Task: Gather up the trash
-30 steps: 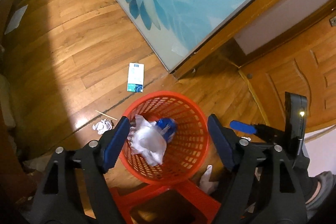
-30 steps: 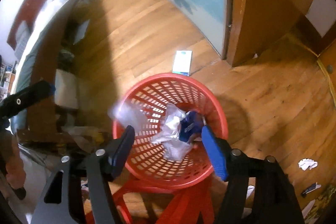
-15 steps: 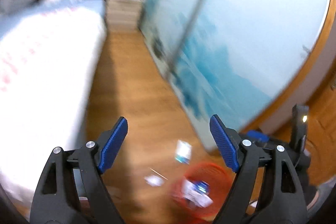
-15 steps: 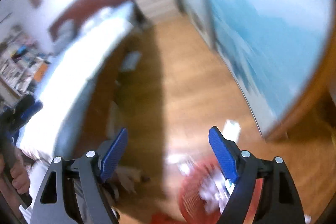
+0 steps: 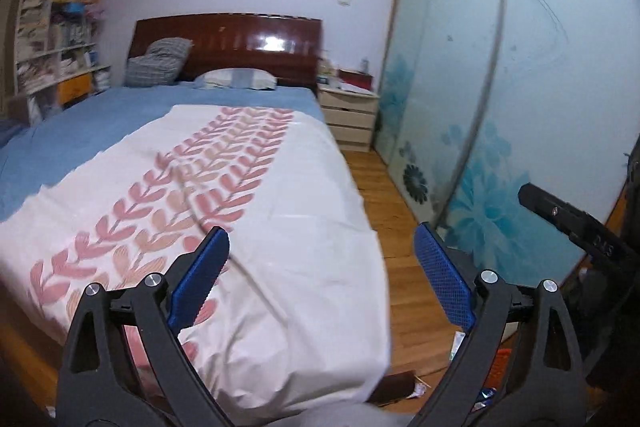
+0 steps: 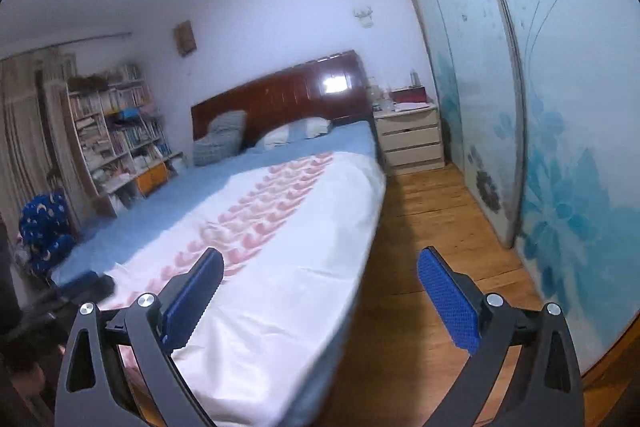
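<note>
The white bedspread carried rows of pink and peach leaf shapes, over a plain blue sheet. The glossy headboard was dark reddish-brown wood. The frosted sliding glass doors bore teal-blue flower prints. The plank floor was warm orange-brown. The bedside drawer unit was pale cream. Both grippers' pads were textured blue on black frames.

An orange-red mesh basket shows only as a sliver low at the right of the left wrist view, on the wooden floor. Beside it lie small scraps, perhaps wrappers, blue and white, too hidden to tell.
</note>
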Demonstrator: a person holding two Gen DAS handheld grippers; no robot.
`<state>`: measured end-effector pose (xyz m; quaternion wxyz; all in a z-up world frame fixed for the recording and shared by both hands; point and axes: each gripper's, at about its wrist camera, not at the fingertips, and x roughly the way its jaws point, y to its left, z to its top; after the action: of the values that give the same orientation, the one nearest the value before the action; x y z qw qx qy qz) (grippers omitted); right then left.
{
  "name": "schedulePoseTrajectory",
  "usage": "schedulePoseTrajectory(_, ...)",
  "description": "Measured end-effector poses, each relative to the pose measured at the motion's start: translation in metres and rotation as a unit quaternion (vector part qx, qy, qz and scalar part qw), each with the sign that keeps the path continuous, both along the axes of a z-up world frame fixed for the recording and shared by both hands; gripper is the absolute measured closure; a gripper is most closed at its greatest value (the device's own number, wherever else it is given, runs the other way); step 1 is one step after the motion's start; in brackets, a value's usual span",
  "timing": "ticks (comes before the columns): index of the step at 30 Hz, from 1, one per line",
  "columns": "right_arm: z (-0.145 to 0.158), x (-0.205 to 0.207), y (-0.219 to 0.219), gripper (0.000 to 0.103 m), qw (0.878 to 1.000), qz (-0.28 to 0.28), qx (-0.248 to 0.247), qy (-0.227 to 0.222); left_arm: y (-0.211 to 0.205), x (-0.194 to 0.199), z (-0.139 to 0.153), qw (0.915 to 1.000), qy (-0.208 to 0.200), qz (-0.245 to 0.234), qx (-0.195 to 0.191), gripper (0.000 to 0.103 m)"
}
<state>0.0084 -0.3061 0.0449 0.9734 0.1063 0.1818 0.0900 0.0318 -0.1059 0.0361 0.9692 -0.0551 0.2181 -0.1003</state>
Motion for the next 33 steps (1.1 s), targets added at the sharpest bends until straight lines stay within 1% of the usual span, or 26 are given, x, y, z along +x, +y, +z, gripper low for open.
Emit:
schedulePoseTrajectory(2,-0.009,-0.003,0.027,0.007,1.0,0.011,0.001,0.011,0.019,-0.001,-0.012,0.9995,-0.001,0.017,-0.026,0.01)
schedulePoseTrajectory(4,-0.018,-0.006,0.049,0.007,1.0,0.019,-0.006,0.021,0.036,0.0,-0.021,0.9977,0.007,0.044,-0.051,0.01)
schedulePoseTrajectory(6,-0.028,-0.013,0.07,0.007,0.999,0.033,-0.01,0.022,0.046,-0.001,-0.024,0.9966,0.006,0.048,-0.066,0.01)
schedulePoseTrajectory(9,-0.049,-0.027,0.096,0.007,0.997,0.047,-0.06,0.015,0.056,-0.003,-0.028,0.9973,0.013,0.049,-0.054,0.008)
schedulePoseTrajectory(10,-0.055,-0.03,0.106,0.007,0.996,0.052,-0.075,0.018,0.058,-0.002,-0.029,0.9974,0.013,0.051,-0.049,0.008)
schedulePoseTrajectory(12,-0.062,-0.027,0.119,0.007,0.994,0.063,-0.089,0.032,0.063,-0.002,-0.033,0.9973,0.017,0.055,-0.045,0.007)
schedulePoseTrajectory(14,-0.066,-0.024,0.125,0.007,0.993,0.066,-0.095,0.035,0.065,0.002,-0.037,0.997,0.032,0.056,-0.043,0.007)
schedulePoseTrajectory(16,-0.071,-0.017,0.127,0.007,0.991,0.077,-0.101,0.049,0.065,0.003,-0.041,0.9966,0.041,0.06,-0.039,0.007)
schedulePoseTrajectory(18,-0.078,-0.008,0.131,0.007,0.988,0.089,-0.103,0.072,0.066,0.002,-0.044,0.9963,0.045,0.065,-0.032,0.007)
schedulePoseTrajectory(20,-0.082,-0.001,0.131,0.007,0.988,0.093,-0.096,0.08,0.066,0.002,-0.046,0.9962,0.046,0.068,-0.029,0.007)
schedulePoseTrajectory(24,-0.089,0.014,0.131,0.007,0.985,0.112,-0.103,0.085,0.064,0.001,-0.048,0.9965,0.043,0.067,-0.029,0.006)
schedulePoseTrajectory(28,-0.092,0.013,0.138,0.007,0.983,0.118,-0.115,0.08,0.061,0.001,-0.048,0.9965,0.042,0.065,-0.031,0.006)
schedulePoseTrajectory(33,-0.09,0.012,0.138,0.007,0.983,0.118,-0.113,0.081,0.058,0.002,-0.049,0.9958,0.048,0.072,-0.028,0.006)
